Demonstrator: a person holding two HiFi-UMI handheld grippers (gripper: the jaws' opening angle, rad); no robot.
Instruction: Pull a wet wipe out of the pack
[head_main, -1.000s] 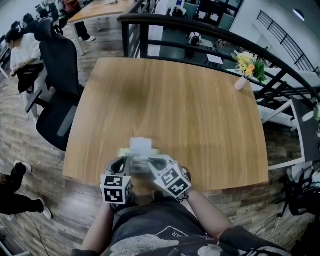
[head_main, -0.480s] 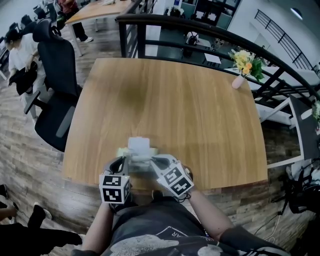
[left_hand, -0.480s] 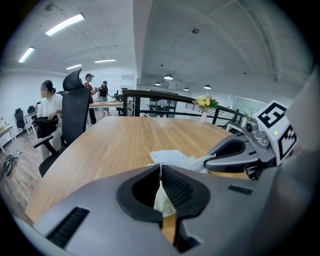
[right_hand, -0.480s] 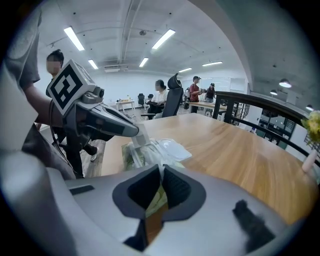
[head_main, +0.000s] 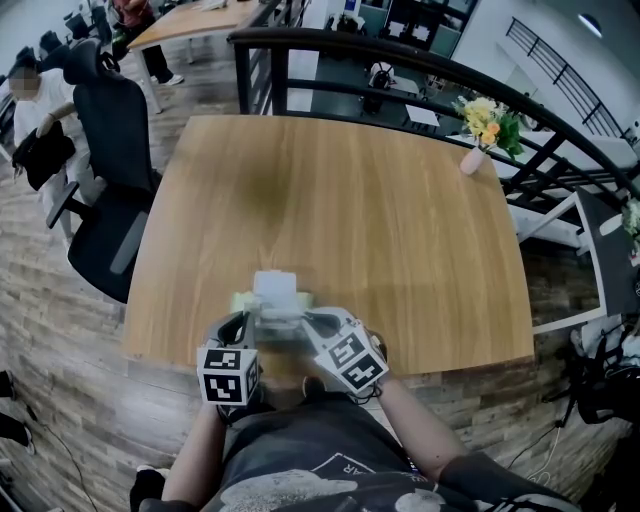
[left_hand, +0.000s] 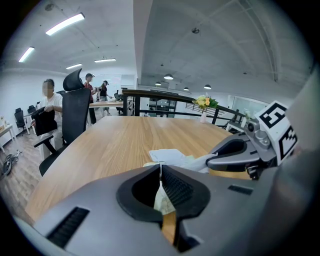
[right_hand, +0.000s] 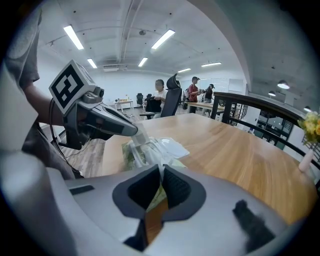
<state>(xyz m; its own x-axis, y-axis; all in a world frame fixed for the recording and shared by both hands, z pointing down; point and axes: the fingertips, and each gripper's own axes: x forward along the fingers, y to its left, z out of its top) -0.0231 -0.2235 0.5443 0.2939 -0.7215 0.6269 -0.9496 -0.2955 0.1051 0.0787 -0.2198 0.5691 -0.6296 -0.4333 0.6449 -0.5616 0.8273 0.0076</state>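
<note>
Your left claw (left_hand: 160, 175) and right claw (right_hand: 161, 176) are both clenched on the pack (head_main: 268, 305), one per end, at the near edge of the counter (head_main: 400, 220), long axis side to side between them, flap (head_main: 278, 285) open away from you, so the opening looks equally near both.

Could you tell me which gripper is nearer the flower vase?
Right. The flower vase stands far to the right; the right gripper is on that side, the left gripper beyond it.
</note>
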